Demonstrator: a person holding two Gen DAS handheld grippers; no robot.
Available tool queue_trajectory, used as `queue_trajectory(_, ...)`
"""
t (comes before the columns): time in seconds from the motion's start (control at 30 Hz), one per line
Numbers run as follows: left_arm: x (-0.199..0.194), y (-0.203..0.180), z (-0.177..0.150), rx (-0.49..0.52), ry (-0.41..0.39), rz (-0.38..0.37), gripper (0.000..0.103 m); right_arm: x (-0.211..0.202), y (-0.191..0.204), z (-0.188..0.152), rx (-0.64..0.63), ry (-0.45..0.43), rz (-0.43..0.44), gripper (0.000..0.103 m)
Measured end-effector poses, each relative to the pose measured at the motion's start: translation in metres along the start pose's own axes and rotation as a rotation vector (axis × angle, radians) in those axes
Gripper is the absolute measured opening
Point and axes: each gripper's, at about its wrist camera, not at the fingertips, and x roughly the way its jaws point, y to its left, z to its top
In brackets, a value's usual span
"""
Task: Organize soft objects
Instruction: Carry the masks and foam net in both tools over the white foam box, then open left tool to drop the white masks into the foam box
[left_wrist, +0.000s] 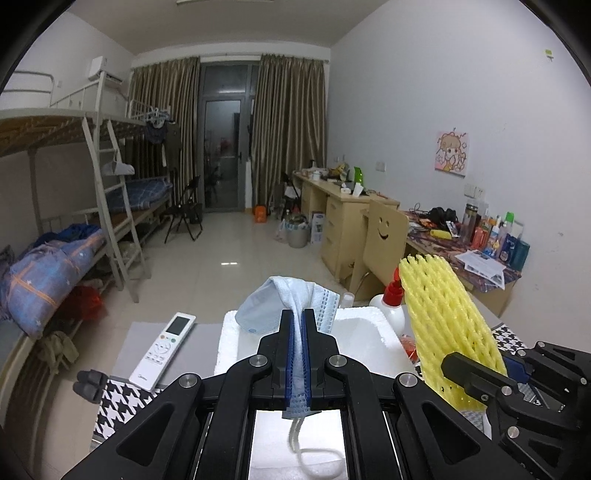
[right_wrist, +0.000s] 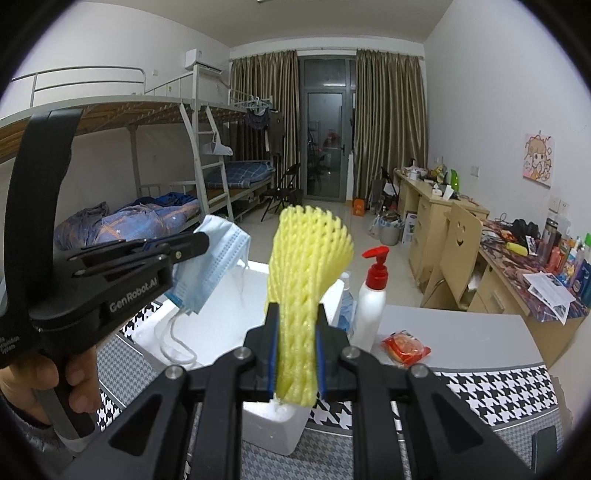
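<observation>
Blue pads of my left gripper pinched on a pale blue face mask, my right gripper clamped on a yellow foam net, both held above the white foam box, red-capped pump bottle just beyond, remote control on the grey table.

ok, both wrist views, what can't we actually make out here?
- Inside of the white foam box: in the left wrist view the left hand-held gripper and its face mask cover it; in the right wrist view the yellow foam net and right hand-held gripper hide the near part.
- Red packet: print too small.
- Remote control: button labels too small.
- Mask ear loops: cut off by the bottom edge, left wrist view.
</observation>
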Motion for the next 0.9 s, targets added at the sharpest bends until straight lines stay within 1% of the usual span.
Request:
queue_trajectory(0.17,0.010,0.002,-0.001,0.002,0.026,-0.010,0.004,0.011,-0.002,0.001,0.010,0.021,0.001,0.019)
queue_trajectory(0.3,0.022,0.004,-0.004,0.001,0.068,-0.010,0.006,0.015,-0.002,0.004,0.008,0.029,-0.002,0.019)
queue_trajectory(0.33,0.024,0.004,-0.005,0.003,0.078,-0.005,0.010,0.015,0.000,0.004,0.009,0.029,-0.002,0.019)
queue_trajectory(0.37,0.027,0.005,-0.006,-0.002,0.091,-0.003,0.020,0.015,0.000,0.004,0.007,0.029,-0.001,0.019)
queue_trajectory(0.4,0.028,0.007,-0.006,-0.010,0.099,-0.005,0.027,0.016,0.000,0.004,0.006,0.029,0.000,0.019)
queue_trajectory(0.47,0.028,0.012,-0.006,-0.040,0.096,-0.006,0.064,0.017,0.000,0.005,0.007,0.029,0.001,0.019)
queue_trajectory(0.53,0.026,0.015,-0.005,-0.052,0.079,0.002,0.079,0.017,0.000,0.005,0.007,0.029,0.002,0.019)
queue_trajectory(0.57,0.025,0.016,-0.005,-0.052,0.075,0.005,0.082,0.018,0.000,0.006,0.007,0.027,0.003,0.019)
queue_trajectory(0.6,0.023,0.017,-0.004,-0.053,0.072,0.003,0.083,0.018,0.000,0.007,0.009,0.024,0.002,0.019)
queue_trajectory(0.63,0.021,0.018,-0.003,-0.058,0.067,-0.002,0.087,0.018,-0.001,0.007,0.011,0.023,0.002,0.019)
queue_trajectory(0.67,0.021,0.019,-0.002,-0.059,0.065,-0.002,0.092,0.018,-0.001,0.007,0.014,0.022,0.003,0.019)
queue_trajectory(0.73,0.017,0.019,-0.001,-0.051,0.044,0.016,0.100,0.020,-0.002,0.007,0.012,0.022,0.003,0.019)
queue_trajectory(0.77,0.015,0.018,0.000,-0.046,0.035,0.025,0.102,0.021,-0.002,0.007,0.012,0.022,0.001,0.019)
queue_trajectory(0.9,0.011,0.017,-0.003,-0.025,0.029,0.049,0.102,0.026,-0.001,0.005,0.010,0.032,0.004,0.019)
